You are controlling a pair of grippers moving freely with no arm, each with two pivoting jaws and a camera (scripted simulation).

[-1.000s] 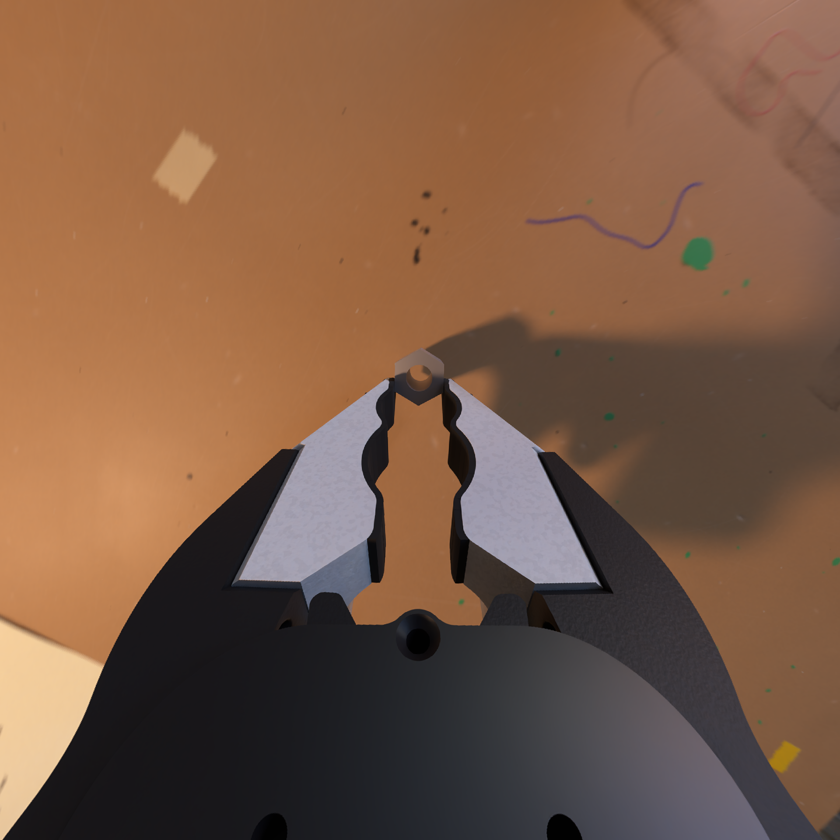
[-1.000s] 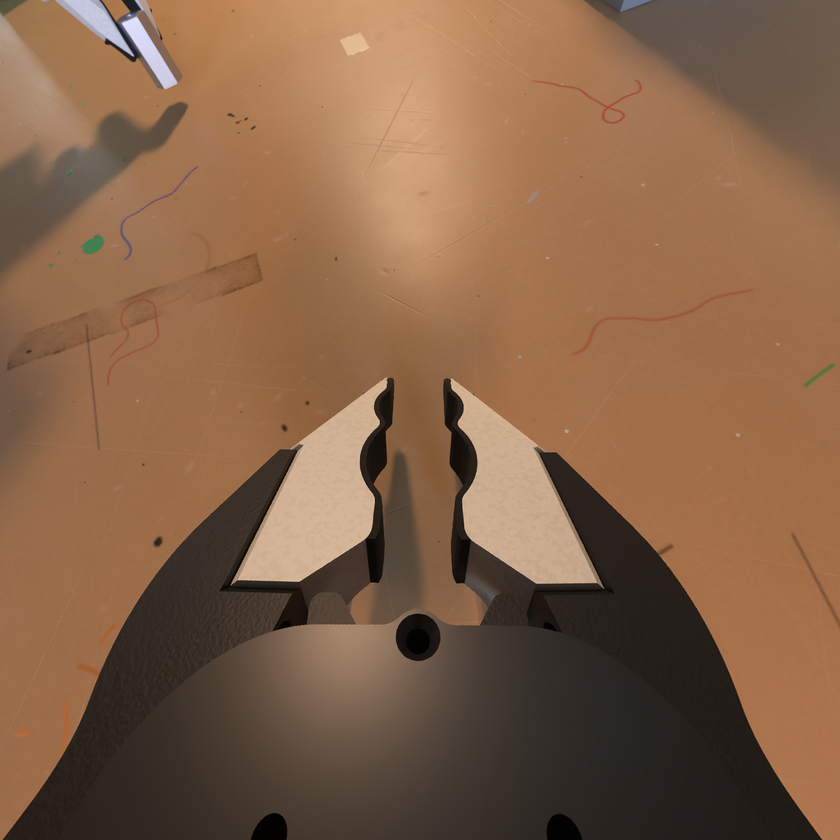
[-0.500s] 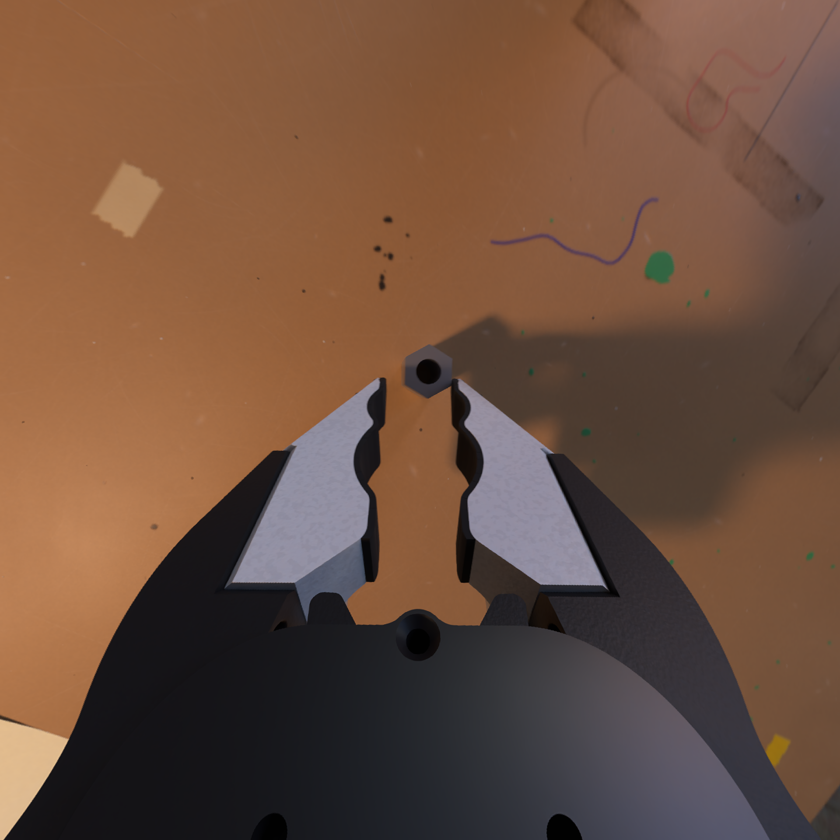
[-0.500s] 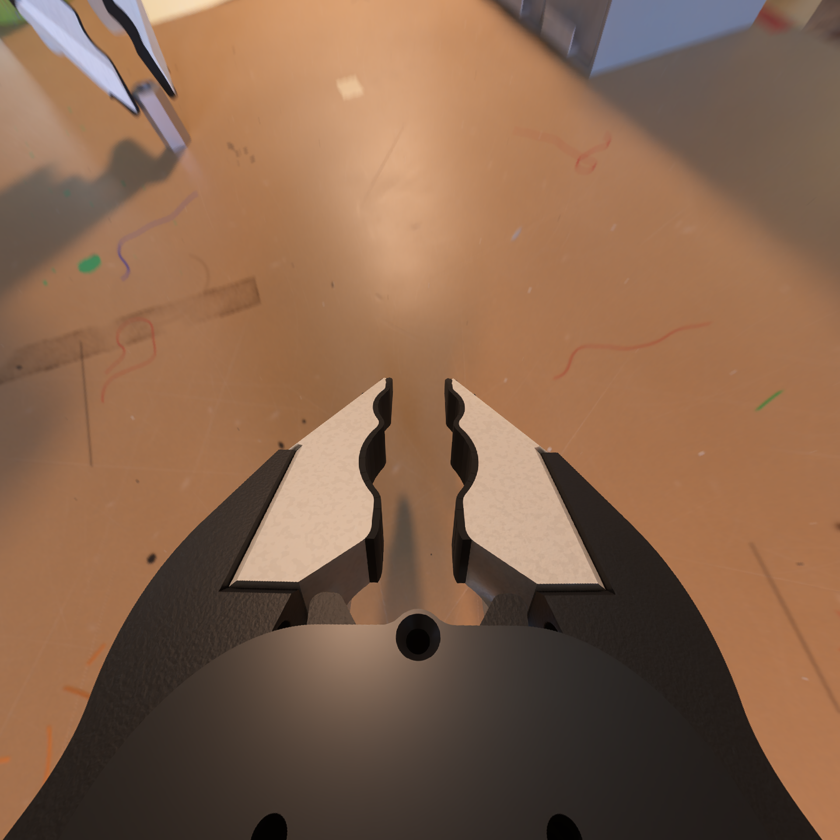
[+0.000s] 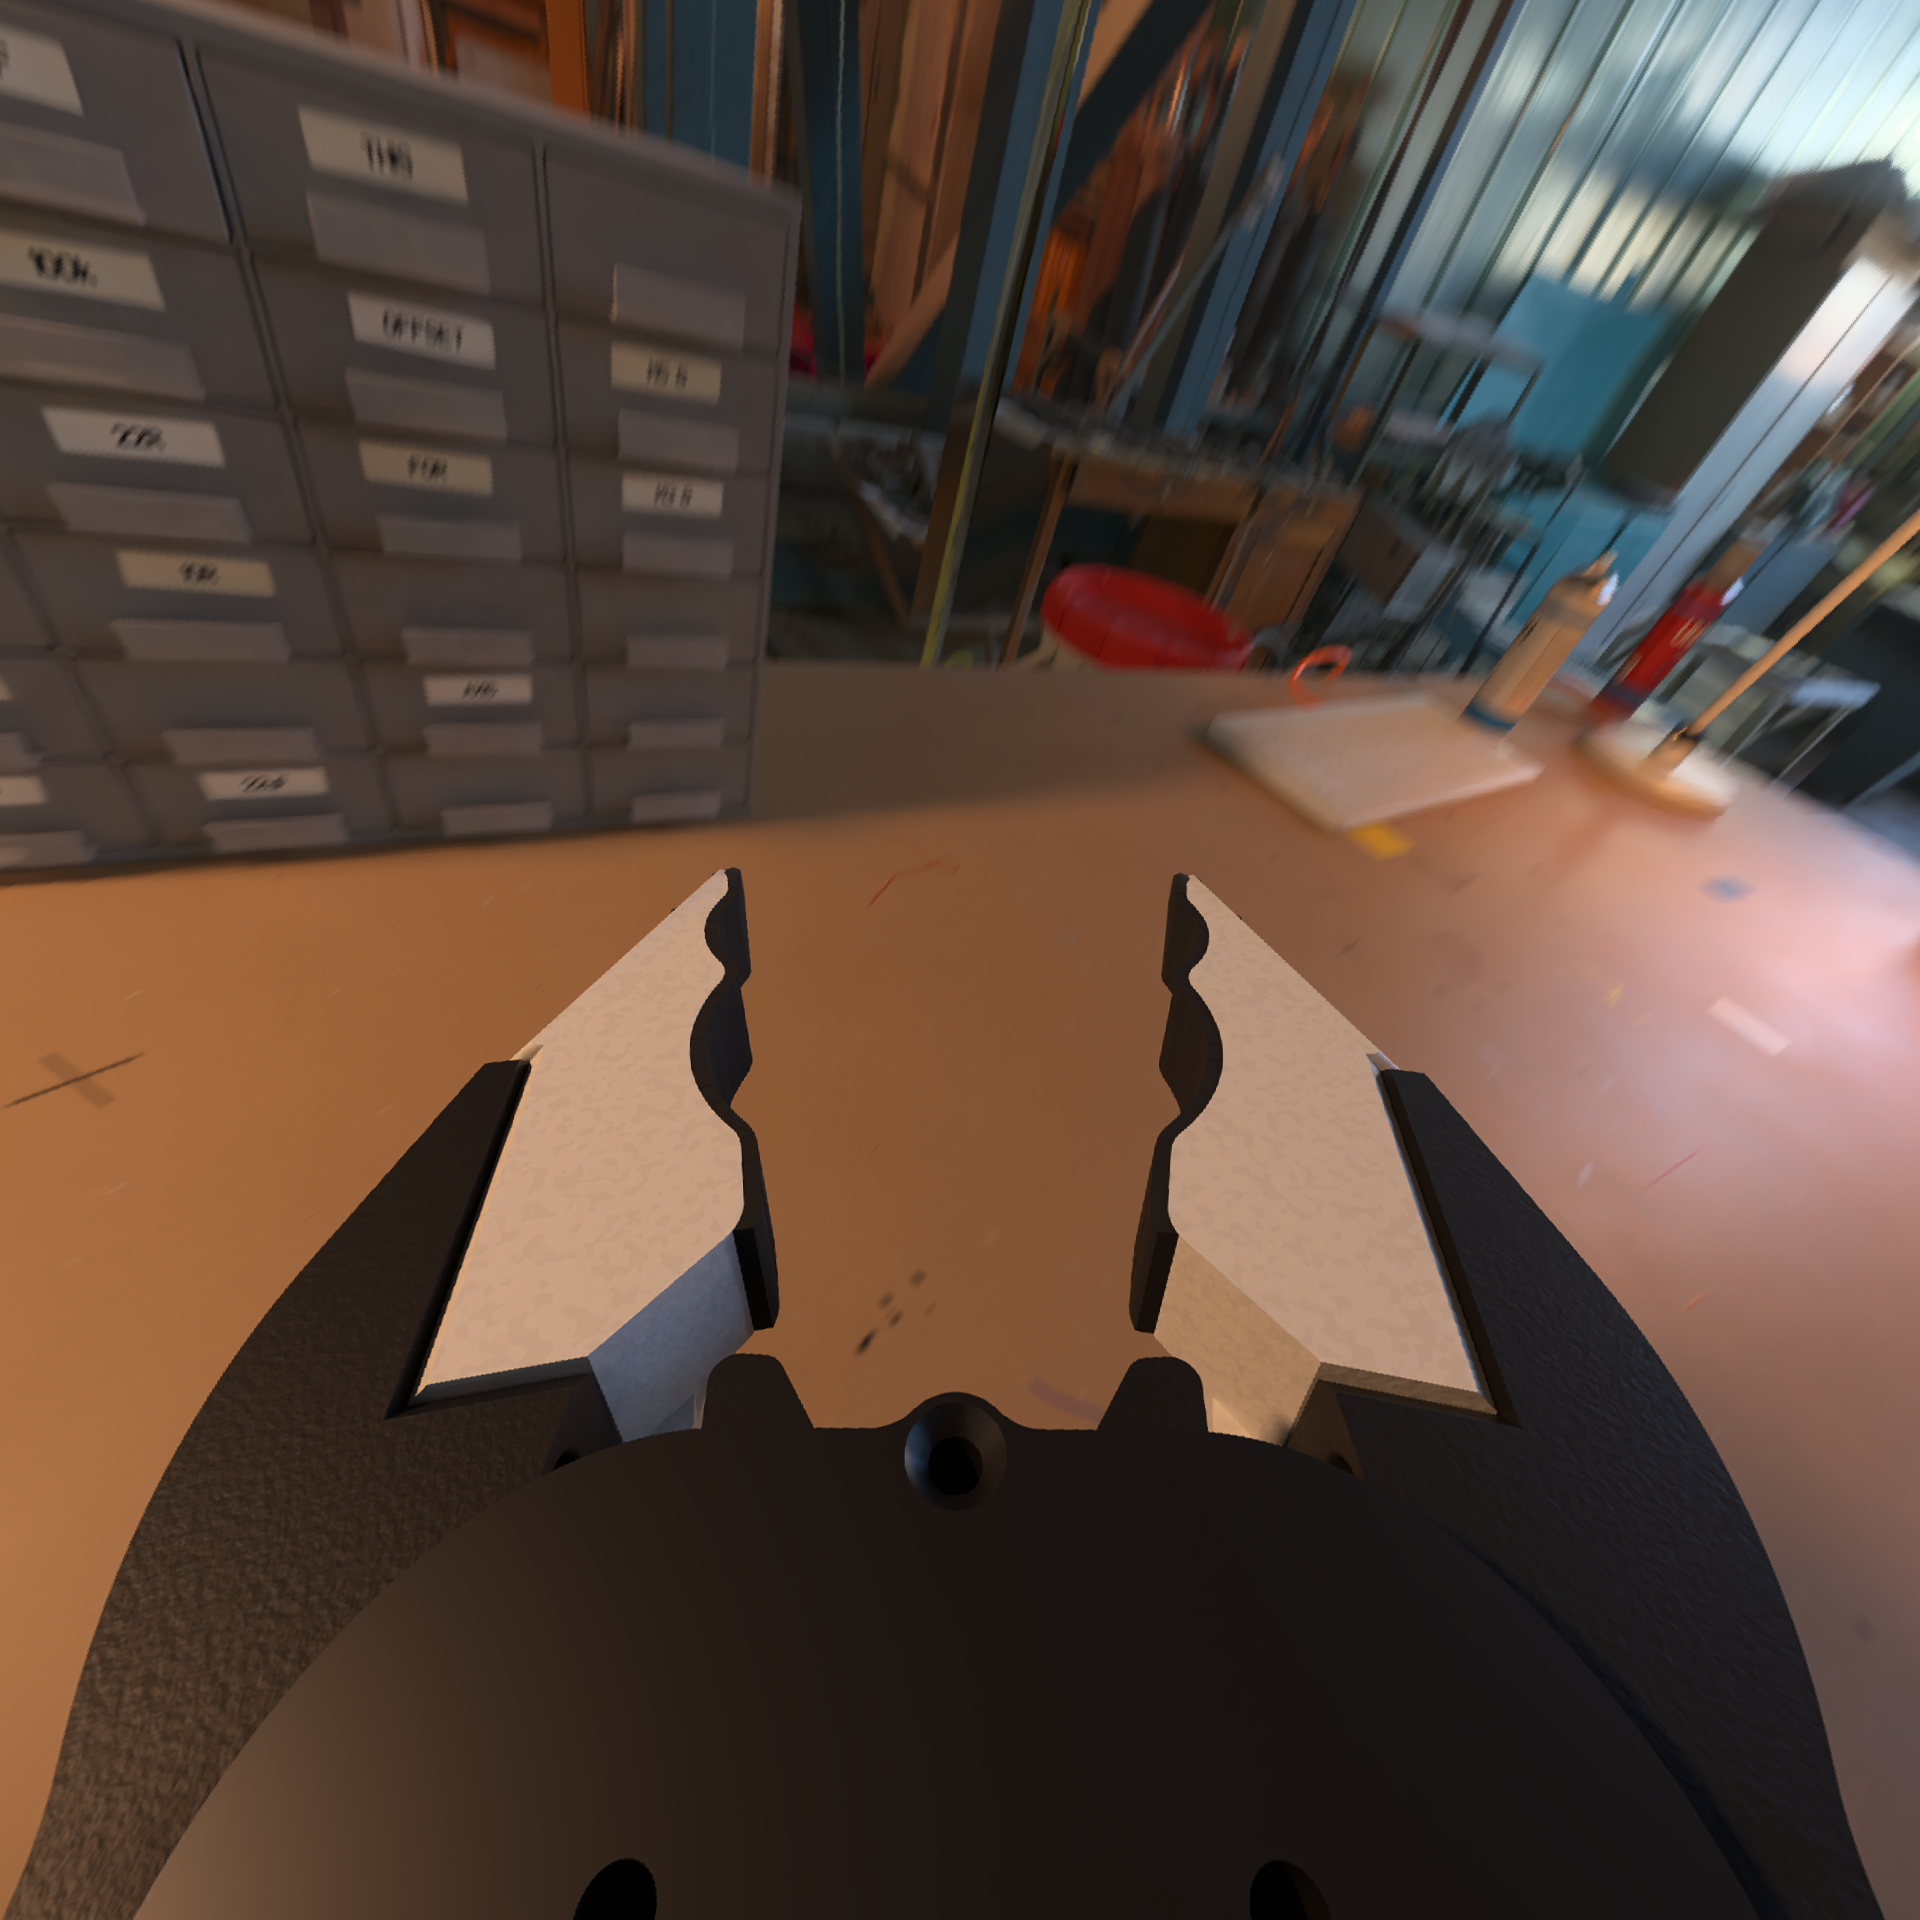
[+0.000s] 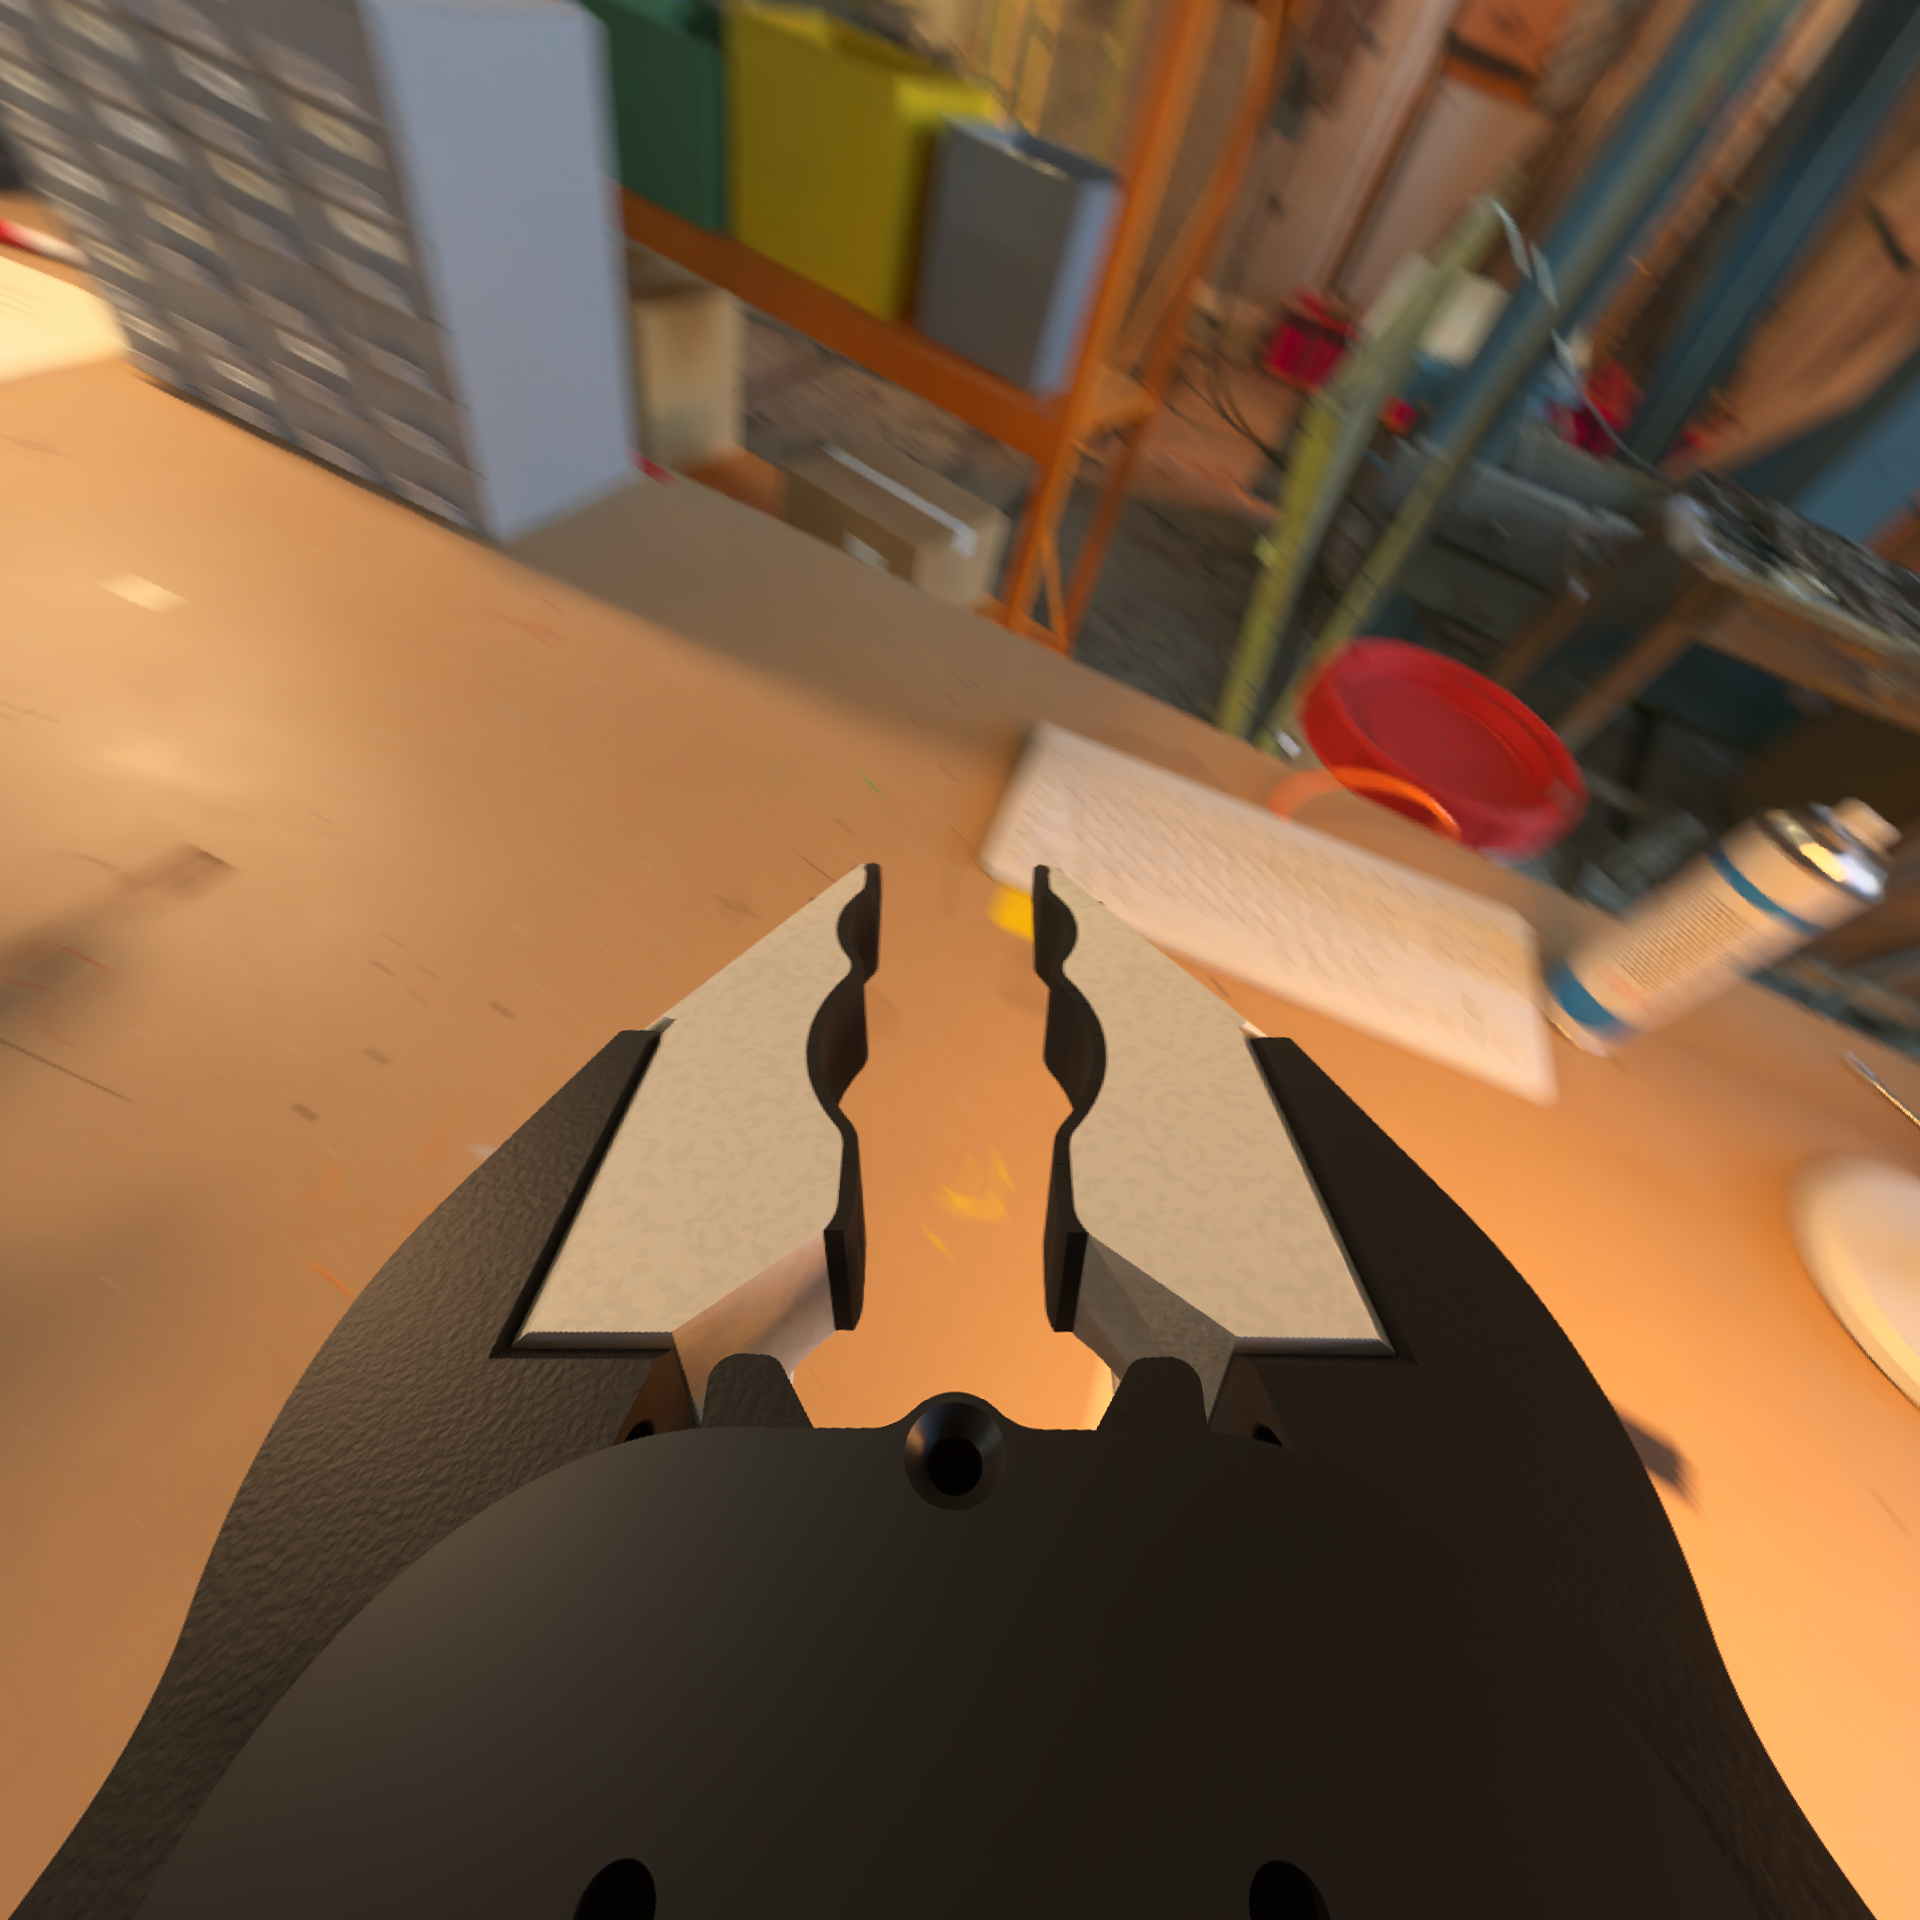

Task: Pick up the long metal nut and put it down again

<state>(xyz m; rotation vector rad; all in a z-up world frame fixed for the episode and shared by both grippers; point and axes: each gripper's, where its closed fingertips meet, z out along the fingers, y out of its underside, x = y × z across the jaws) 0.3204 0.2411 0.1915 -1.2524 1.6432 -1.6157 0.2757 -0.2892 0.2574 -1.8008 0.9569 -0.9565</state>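
Observation:
The long metal nut is not in either view. My left gripper (image 5: pixel 954 883) is wide open and empty; it points level across the orange-brown table (image 5: pixel 260 1195) towards the back. My right gripper (image 6: pixel 956 878) is empty, with only a narrow gap between its fingers. It points across the table (image 6: pixel 520 831) towards the back right. Neither gripper shows in the other's view.
A grey drawer cabinet (image 5: pixel 364 468) stands at the back left, also in the right wrist view (image 6: pixel 312 260). A white pad (image 6: pixel 1268 914), a red lid (image 6: pixel 1439 748), a spray can (image 6: pixel 1725 925) and a white dish (image 6: pixel 1860 1268) lie at the back right.
My left gripper let go of the nut, opened wide and swung up from the table. My right gripper also tilted up to look across the table. The nut left both views.

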